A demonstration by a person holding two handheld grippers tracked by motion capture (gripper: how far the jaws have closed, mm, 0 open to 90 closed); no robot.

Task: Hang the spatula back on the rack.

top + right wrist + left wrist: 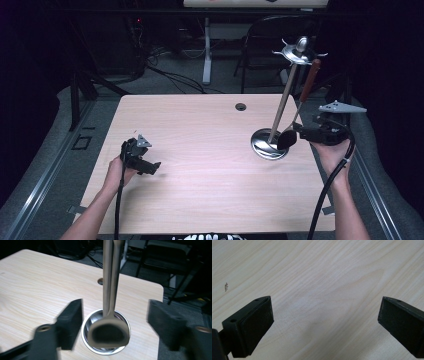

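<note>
From the high view, a utensil stand (270, 143) sits on the right part of the wooden surface (200, 130), its round metal base flat so the pole can rise to a hooked top. A dark spoon-like utensil (287, 139) with a reddish-brown handle hangs from it, bowl low beside the base. The right hand-held gripper (300, 131) is level with that bowl, probably lined up to take it. The left hand-held gripper (152, 166) rests low on the bare left part, well apart, seemingly idle. The hook holding the handle is too small to make out.

In the left gripper view, the left hand-held gripper (325, 320) is released, jaws wide over plain wood; a small mark (226, 286) lies at the left.

In the right gripper view, the right hand-held gripper (115, 327) is released too, jaws spread either side of the utensil's bowl (108, 334), not touching. The bowl hides much of the base (87, 325), the pole and handle overlap and are cut off above, and the jaws are blurred.
</note>
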